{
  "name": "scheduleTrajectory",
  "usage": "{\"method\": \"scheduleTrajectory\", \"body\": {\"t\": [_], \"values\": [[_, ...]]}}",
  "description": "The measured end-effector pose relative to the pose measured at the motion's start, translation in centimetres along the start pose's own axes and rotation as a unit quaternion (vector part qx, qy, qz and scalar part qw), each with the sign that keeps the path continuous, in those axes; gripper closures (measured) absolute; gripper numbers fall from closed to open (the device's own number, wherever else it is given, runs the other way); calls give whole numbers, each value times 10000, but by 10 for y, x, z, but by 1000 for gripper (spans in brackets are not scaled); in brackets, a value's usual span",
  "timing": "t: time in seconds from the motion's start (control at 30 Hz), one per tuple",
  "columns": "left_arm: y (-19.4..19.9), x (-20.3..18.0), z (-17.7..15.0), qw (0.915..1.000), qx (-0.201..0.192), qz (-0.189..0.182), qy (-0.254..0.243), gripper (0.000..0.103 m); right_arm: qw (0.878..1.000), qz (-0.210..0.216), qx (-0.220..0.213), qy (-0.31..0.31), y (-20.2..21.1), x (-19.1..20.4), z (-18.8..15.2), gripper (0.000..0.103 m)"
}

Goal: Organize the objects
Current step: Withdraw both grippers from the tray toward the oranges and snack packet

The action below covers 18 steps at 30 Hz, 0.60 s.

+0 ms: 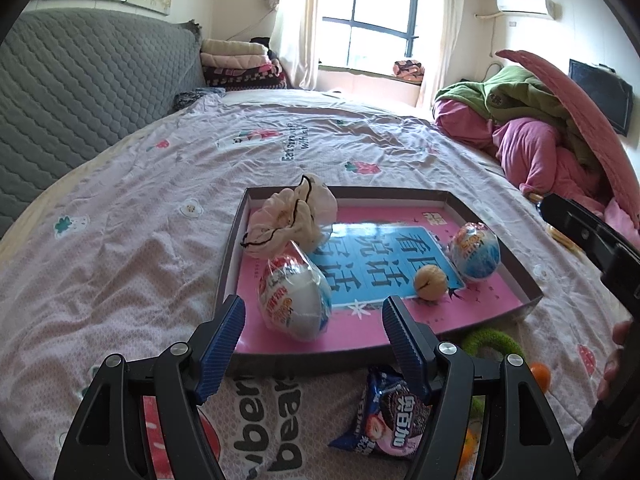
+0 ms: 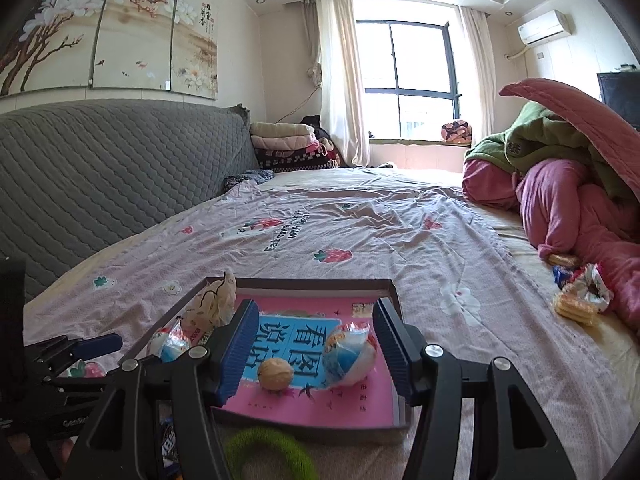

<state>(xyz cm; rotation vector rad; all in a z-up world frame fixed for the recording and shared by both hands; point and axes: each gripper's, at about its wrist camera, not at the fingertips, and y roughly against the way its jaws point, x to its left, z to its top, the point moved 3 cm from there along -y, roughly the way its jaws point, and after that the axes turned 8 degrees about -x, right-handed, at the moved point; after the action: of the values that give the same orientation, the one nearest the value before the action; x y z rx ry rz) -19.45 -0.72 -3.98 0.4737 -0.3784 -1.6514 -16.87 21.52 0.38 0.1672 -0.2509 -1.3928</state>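
A bed (image 1: pixel 132 216) under a pale pink printed sheet (wrinkled, with strawberries and lettering) fills the room, with a grey quilted headboard (image 2: pixel 100 168) off to the grippers' left and a window (image 2: pixel 408 76) straight ahead. The left gripper (image 1: pixel 312 322) stands wide and empty just short of the shallow tray (image 1: pixel 496 236), a wrapped egg (image 1: pixel 294 298) ahead between its fingers and a cookie packet (image 1: pixel 384 412) on the sheet beneath. The right gripper (image 2: pixel 314 344), moderately open and also empty, frames a walnut (image 2: pixel 275 374) and a second wrapped egg (image 2: pixel 348 354) in the tray; a green ring (image 2: pixel 268 448) lies just below it, bedding piled far right.
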Motion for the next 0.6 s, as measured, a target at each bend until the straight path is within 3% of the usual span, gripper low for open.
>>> {"method": "scheduleTrajectory", "body": {"t": [0.23, 0.6], "values": [[9, -5, -13, 10000, 4, 50, 62, 30, 9999, -125, 70, 42, 16, -6, -12, 44], [23, -32, -28, 9995, -75, 22, -309, 30, 9998, -132, 125, 16, 31, -6, -20, 44]]}}
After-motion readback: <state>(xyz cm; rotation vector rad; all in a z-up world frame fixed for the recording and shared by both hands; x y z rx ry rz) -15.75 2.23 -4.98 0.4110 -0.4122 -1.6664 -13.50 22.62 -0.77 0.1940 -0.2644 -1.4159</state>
